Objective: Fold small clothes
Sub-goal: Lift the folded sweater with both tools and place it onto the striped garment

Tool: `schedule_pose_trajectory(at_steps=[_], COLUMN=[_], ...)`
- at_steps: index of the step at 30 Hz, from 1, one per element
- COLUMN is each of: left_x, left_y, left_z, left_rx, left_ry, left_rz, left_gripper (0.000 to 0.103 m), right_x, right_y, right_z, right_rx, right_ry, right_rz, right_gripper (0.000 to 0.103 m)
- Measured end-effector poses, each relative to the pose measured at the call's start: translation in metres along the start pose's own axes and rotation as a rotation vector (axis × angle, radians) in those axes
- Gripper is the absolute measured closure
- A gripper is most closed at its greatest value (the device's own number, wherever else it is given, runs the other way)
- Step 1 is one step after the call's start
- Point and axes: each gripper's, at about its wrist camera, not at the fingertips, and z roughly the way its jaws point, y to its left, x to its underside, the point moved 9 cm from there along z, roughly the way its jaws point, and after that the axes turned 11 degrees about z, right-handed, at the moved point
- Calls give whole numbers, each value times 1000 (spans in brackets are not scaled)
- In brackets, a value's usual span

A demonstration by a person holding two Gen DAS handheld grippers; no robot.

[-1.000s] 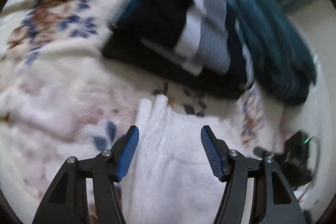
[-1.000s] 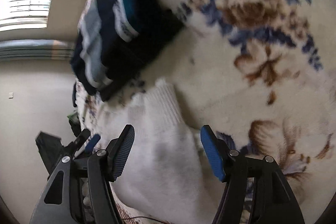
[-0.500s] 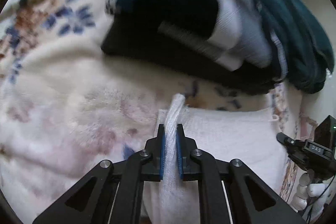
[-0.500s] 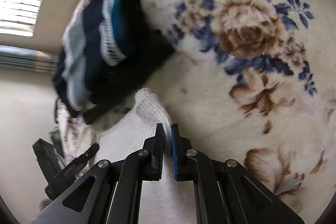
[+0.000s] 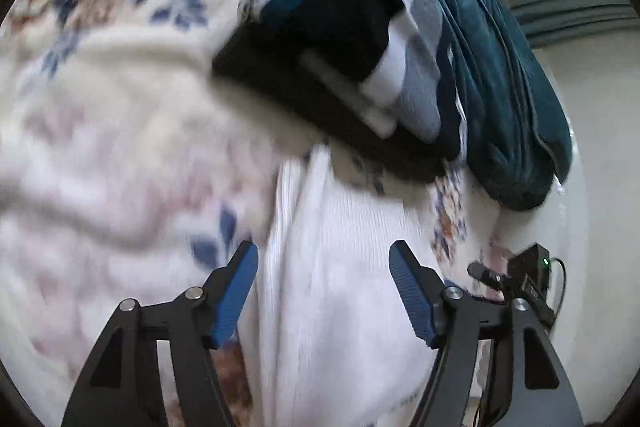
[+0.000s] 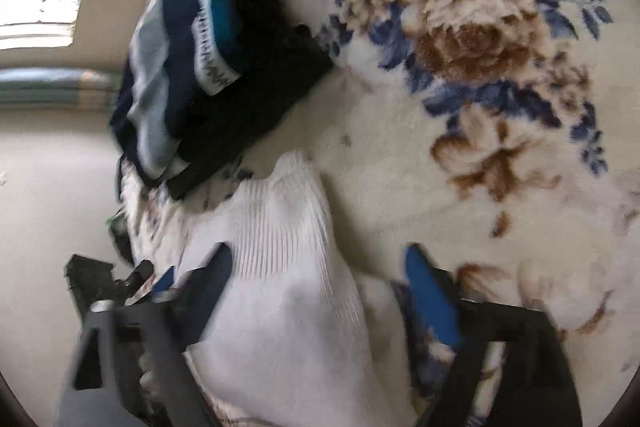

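Note:
A white ribbed garment (image 5: 332,291) lies on the floral blanket, folded, its ribbed end pointing toward a dark clothes stack. My left gripper (image 5: 324,287) is open, its blue pads either side of the white cloth without gripping it. In the right wrist view the same white garment (image 6: 288,291) lies between and below the open fingers of my right gripper (image 6: 320,291), which holds nothing. The other gripper (image 6: 104,287) shows at the lower left of that view.
A stack of folded dark clothes with navy, teal, white and grey stripes (image 5: 352,39) (image 6: 208,67) sits just beyond the white garment. A teal plush garment (image 5: 504,87) lies beside it near the bed edge. The cream floral blanket (image 6: 480,75) covers the bed.
Both grippers, shut on the white garment's ribbed edge half a second ago, have opened and let it go. The garment now lies flat on the blanket.

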Motion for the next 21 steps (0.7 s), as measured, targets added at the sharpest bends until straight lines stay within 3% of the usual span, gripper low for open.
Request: schedule_pose_trajectory(at_steps=[6, 8, 11, 12, 13, 14, 18, 21], left_x=[38, 36, 31, 30, 28, 27, 26, 23], left_y=[6, 2, -5, -9, -13, -18, -26, -47], left_z=[44, 47, 47, 47, 46, 46, 35, 28], left_rx=[129, 155, 161, 157, 154, 159, 143, 133], left_ry=[102, 85, 51, 43, 28, 20, -23, -47], left_rz=[-89, -96, -88, -71, -49, -35, 1, 50], left_gripper=[37, 37, 41, 53, 73, 78, 84, 85], right_x=[28, 40, 45, 47, 51, 55, 63, 63], right_y=[-42, -49, -46, -42, -39, -37, -33, -29], right_z=[24, 44, 52, 51, 51, 53, 56, 37], right_rx=[-100, -162, -254, -279, -288, -281, -262, -248], right_ry=[199, 271, 308, 320, 333, 338, 312, 232], right_rz=[31, 60, 66, 57, 38, 19, -5, -20], right_gripper=[10, 10, 9, 9, 10, 11, 56, 64])
